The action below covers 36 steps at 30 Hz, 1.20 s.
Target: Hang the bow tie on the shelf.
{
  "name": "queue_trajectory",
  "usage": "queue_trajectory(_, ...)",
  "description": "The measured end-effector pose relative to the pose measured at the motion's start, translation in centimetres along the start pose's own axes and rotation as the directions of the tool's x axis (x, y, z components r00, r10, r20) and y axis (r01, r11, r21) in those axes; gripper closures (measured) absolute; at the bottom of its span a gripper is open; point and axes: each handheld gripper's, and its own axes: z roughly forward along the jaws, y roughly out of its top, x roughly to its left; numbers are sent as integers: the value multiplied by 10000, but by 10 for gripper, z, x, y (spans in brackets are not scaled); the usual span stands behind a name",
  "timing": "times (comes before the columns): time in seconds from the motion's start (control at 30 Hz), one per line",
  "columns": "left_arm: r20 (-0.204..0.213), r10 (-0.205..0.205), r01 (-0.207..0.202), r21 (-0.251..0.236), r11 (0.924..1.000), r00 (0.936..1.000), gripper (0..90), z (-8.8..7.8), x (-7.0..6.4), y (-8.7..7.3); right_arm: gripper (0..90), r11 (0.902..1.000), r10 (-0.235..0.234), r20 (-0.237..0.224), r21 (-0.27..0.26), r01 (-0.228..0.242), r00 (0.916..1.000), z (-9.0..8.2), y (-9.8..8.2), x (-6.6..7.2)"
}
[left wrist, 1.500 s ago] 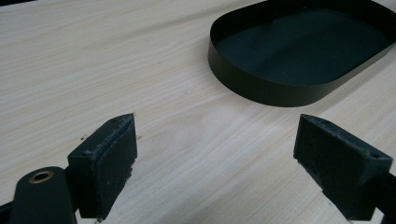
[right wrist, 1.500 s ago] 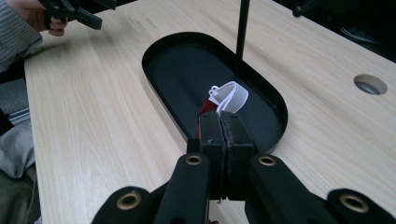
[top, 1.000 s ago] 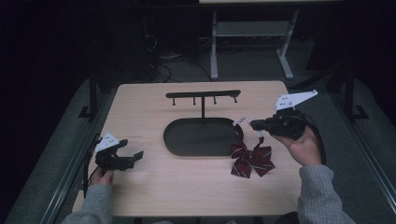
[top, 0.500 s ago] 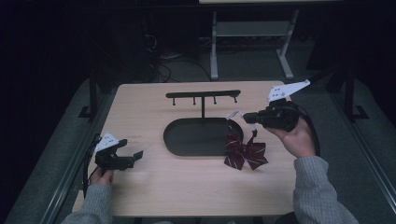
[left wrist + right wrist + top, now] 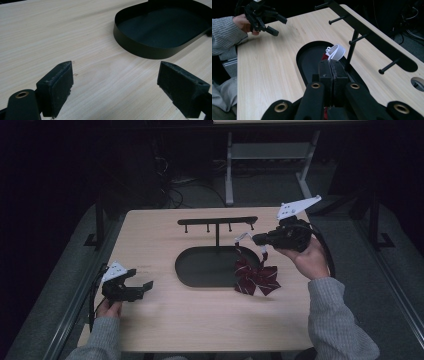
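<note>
So we've got the bow tie pinched by its white strap in the right gripper, jaws clamped tight on the strap. The burgundy bow dangles below, over the right end of the black tray, toward the right edge of the table. Looks to us like the hang-it-up step: the stand's peg bar sits just behind, toward the far edge. For the next move we'd need to get the strap loop lined up and open in front of one peg, then slide it over. Tricky bit is the loop staying open. The left gripper sits near the left edge, jaws wide apart, holding nothing.
</note>
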Motion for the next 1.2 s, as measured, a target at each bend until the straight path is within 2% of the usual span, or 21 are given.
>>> queue_trajectory(0.33,11,-13,13,-53,10000,10000,130,1,0,0,886,10000,62,-153,0,-62,9999,8,10,-6)
queue_trajectory(0.53,34,4,-3,-41,10000,10000,130,0,0,0,886,9999,-112,-81,-19,112,9999,9,19,-6)
queue_trajectory(1.2,-3,15,-15,-118,9999,10000,130,-1,1,0,886,9998,-151,-150,162,153,9998,19,43,-16)
